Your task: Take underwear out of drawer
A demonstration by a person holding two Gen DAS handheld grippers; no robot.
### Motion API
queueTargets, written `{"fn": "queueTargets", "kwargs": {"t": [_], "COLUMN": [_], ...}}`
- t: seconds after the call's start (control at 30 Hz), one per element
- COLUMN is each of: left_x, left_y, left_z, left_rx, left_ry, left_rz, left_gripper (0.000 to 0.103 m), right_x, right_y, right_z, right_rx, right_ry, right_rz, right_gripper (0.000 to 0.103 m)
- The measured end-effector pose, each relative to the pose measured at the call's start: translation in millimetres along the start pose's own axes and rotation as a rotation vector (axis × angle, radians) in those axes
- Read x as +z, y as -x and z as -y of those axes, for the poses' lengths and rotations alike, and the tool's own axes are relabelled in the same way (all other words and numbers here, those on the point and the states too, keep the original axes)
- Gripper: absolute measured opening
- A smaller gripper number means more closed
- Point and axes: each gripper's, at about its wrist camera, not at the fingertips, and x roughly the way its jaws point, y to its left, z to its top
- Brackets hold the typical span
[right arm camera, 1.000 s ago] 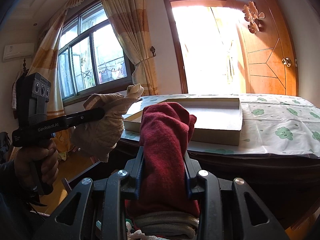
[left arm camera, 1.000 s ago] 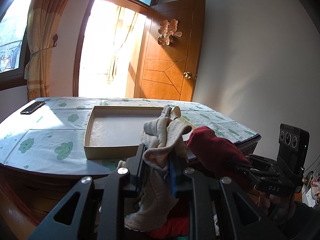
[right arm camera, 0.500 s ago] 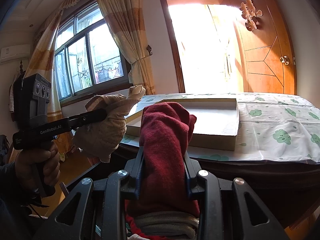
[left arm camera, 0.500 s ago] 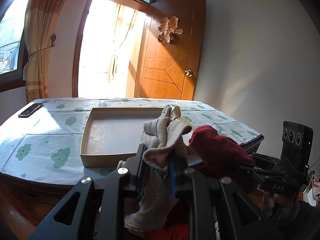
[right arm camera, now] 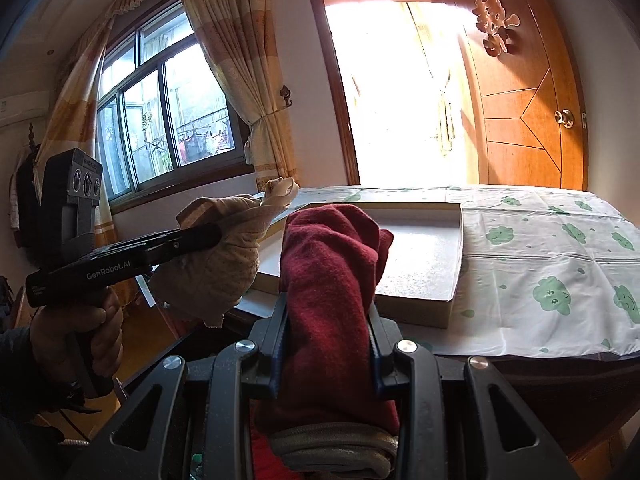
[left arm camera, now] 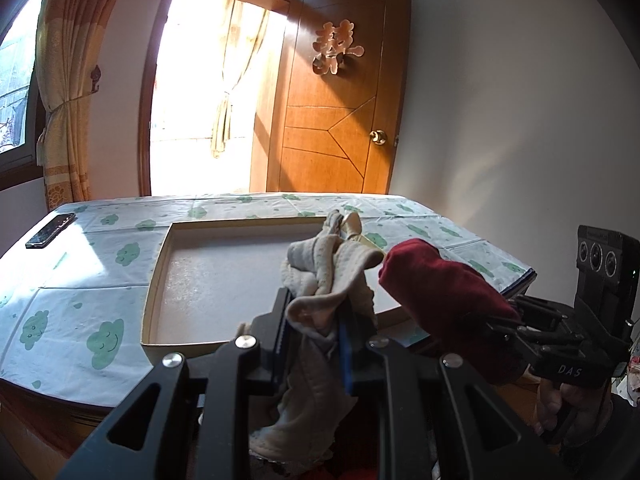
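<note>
Underwear, two pieces, both lifted clear and held above the near edge of the table [left arm camera: 80, 288], in front of the shallow cardboard tray [left arm camera: 154, 276]. Judged stage: extraction seems done for these two; what looks like more fabric shows low in both views, though the drawer itself cannot be made out. Setting them down is not yet done.

Table: broad, covered with a glossy white cloth printed with green cloud faces. Tray: flat, rectangular, low tan walls, pale speckled floor, nothing lying in it.

Red underwear [right arm camera: 332, 280]: thick, fleecy, dark maroon, rolled into a blunt bundle, grey ribbed band at its near end. Right gripper [right arm camera: 326, 344] jaws pinch it round the middle.

Beige underwear [left arm camera: 328, 276]: thin, soft knit with fine dots, crumpled, loose tail hanging. Left gripper [left arm camera: 316, 340] jaws pressed on its bunched middle.

Black phone [left arm camera: 51, 230] lies far left on the cloth.
</note>
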Motion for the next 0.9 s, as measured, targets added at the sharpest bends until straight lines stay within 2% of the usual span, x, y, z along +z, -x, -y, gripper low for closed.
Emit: {"fn": "queueTargets", "kwargs": {"t": [0.47,0.7,0.9], "left_x": [59,83,99], "left_y": [-40,-71,-110], "left_z": [1,-3,-14], "left_rx": [0.004,0.002,0.004], "left_ry": [-0.016,0.009,0.066], "left_rz": [-0.003,-0.033,-0.089], "left_gripper": [0.019,0.019,0.019], "right_x": [52,76,98], "right_y": [-30,-54,-83], "right_z": [37,55,72], "right_rx": [-0.042,-0.066,-0.088], "right_ry": [-0.021,-0.046,-0.066], "right_rz": [-0.032,-0.067,-0.112], "right_gripper": [0.035,0.035,0.035]}}
